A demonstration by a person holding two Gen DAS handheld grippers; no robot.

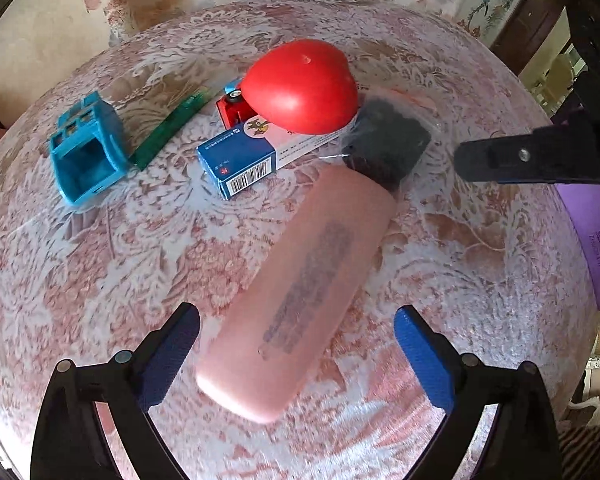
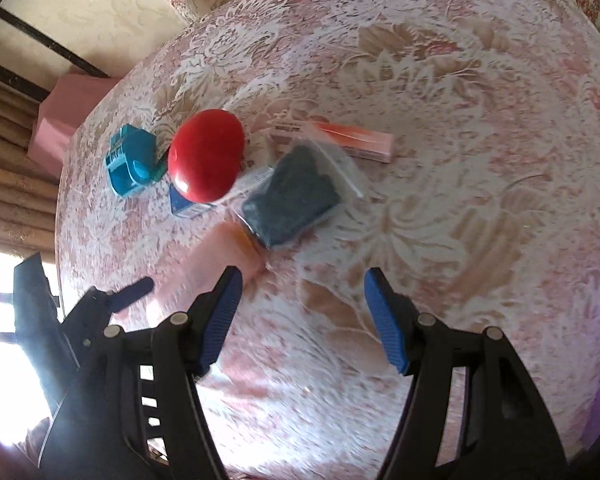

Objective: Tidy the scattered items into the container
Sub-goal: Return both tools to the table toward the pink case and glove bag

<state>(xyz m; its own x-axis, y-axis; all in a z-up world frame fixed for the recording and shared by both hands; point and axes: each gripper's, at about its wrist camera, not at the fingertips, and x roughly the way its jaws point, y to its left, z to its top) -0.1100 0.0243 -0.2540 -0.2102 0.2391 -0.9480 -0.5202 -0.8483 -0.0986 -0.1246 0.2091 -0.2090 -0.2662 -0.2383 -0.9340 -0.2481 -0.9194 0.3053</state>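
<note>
A long pink case [image 1: 296, 296] lies on the round table, its near end between the fingers of my open left gripper [image 1: 298, 354], which is not closed on it. Behind it lie a blue and white box [image 1: 256, 152], a red heart-shaped object [image 1: 302, 86] resting on the box, a small red toy car [image 1: 233, 109], a dark item in a clear bag [image 1: 386, 146], a blue toy truck part [image 1: 88, 148] and a green ruler [image 1: 170, 128]. My right gripper [image 2: 302, 312] is open and empty above the cloth, near the bagged item [image 2: 292, 200] and the pink case [image 2: 228, 256]. A purple container [image 1: 596, 240] sits at the right edge.
A pink-orange box [image 2: 358, 140] lies beyond the bagged item. A floral cloth [image 2: 440, 220] covers the round table. A pink box [image 2: 66, 120] stands off the table at the left. The right gripper's arm [image 1: 540, 154] shows in the left wrist view.
</note>
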